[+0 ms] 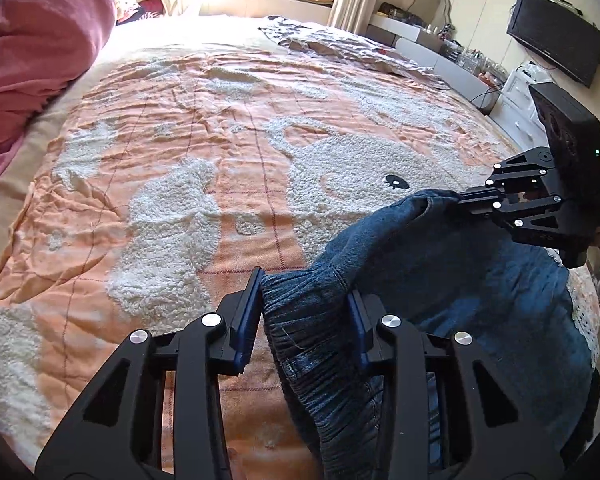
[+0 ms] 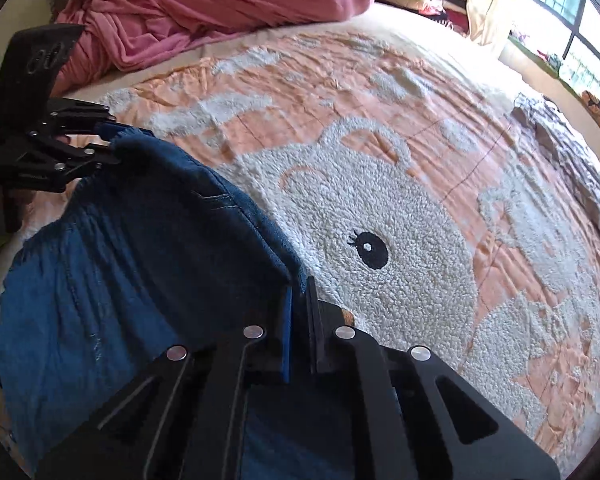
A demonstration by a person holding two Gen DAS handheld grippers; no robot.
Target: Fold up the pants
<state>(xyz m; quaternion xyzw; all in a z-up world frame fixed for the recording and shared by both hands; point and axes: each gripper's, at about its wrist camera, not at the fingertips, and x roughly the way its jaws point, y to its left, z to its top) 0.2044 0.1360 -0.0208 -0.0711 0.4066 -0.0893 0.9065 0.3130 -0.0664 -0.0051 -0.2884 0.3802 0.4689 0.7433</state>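
Blue denim pants (image 1: 460,280) with an elastic waistband hang bunched over the near right part of the bed. In the left wrist view my left gripper (image 1: 304,292) is shut on the gathered waistband, which fills the gap between its blue pads. Further right, my right gripper (image 1: 462,198) pinches another spot on the pants' top edge. In the right wrist view the right gripper (image 2: 299,288) is shut tight on a thin denim edge of the pants (image 2: 120,240). The left gripper (image 2: 114,142) holds the waistband at upper left. The fabric sags between the two grips.
An orange blanket with a fluffy white bear pattern (image 1: 220,160) (image 2: 420,200) covers the bed. A pink duvet (image 1: 40,48) (image 2: 220,0) is heaped at one side. A grey patterned cloth (image 1: 340,44) lies at the far edge. A dresser (image 1: 440,56) and a TV (image 1: 556,36) stand beyond.
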